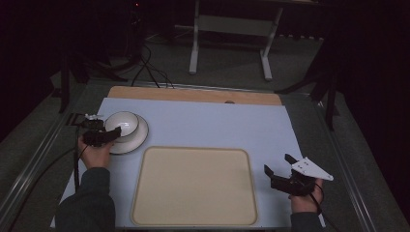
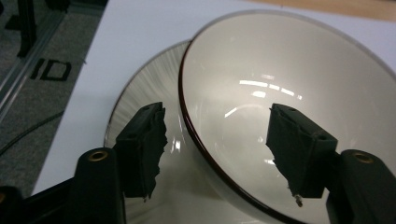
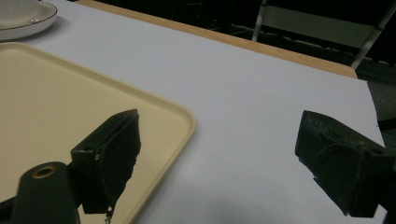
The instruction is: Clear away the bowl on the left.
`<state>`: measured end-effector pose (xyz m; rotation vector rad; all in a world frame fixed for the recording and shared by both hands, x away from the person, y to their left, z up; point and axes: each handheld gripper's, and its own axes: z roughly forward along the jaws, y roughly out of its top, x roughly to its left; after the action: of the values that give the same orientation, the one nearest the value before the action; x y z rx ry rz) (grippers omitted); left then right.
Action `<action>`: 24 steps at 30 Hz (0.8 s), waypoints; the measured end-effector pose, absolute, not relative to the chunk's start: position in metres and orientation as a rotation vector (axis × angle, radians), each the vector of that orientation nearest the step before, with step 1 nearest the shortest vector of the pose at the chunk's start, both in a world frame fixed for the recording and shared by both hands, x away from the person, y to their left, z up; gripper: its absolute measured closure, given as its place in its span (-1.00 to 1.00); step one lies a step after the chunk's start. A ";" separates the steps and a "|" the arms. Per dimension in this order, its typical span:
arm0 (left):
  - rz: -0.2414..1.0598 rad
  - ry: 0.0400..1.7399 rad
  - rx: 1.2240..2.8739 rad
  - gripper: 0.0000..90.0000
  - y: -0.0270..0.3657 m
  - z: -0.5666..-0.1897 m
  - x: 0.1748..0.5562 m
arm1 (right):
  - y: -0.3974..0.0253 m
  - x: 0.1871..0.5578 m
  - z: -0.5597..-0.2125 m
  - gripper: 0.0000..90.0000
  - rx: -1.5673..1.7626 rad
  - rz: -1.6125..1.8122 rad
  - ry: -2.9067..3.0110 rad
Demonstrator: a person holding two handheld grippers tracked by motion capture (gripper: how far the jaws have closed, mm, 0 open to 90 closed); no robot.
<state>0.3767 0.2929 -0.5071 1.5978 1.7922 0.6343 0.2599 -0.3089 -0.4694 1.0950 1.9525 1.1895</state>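
White bowl [image 1: 123, 123] sitting on a white plate [image 1: 138, 140] at the left of the pale blue mat [image 1: 208, 123], just beyond the tray's far left corner. Left gripper [image 1: 116, 131] at the bowl's near rim, jaws spread wide and straddling that rim (one jaw outside over the plate, the other inside the bowl [image 2: 299, 93]), not clamped on it. Dark red line edging the bowl's rim, plate [image 2: 140, 98] peeking out behind. Cream tray [image 1: 193, 186] lying bare in the middle of the mat. Right gripper [image 1: 278, 164] held just off the tray's right edge, jaws wide apart, gripping nothing, above mat [image 3: 261, 93] and tray corner [image 3: 70, 93].
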 end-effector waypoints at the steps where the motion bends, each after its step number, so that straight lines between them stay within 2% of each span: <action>1: 0.620 1.791 1.603 -0.08 0.293 -0.508 0.377 | -0.309 0.260 -0.469 -0.69 1.094 1.189 1.952; 15: 0.469 1.834 1.540 0.36 0.302 -0.514 0.377 | -0.308 0.259 -0.469 -0.69 1.090 1.193 1.956; 24: 0.403 1.873 1.481 0.49 0.305 -0.514 0.377 | -0.308 0.259 -0.469 -0.69 1.088 1.194 1.956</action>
<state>0.3767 0.3051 -0.5144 1.4808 1.8729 0.4027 0.2593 -0.3080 -0.4688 1.0878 1.9563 1.1941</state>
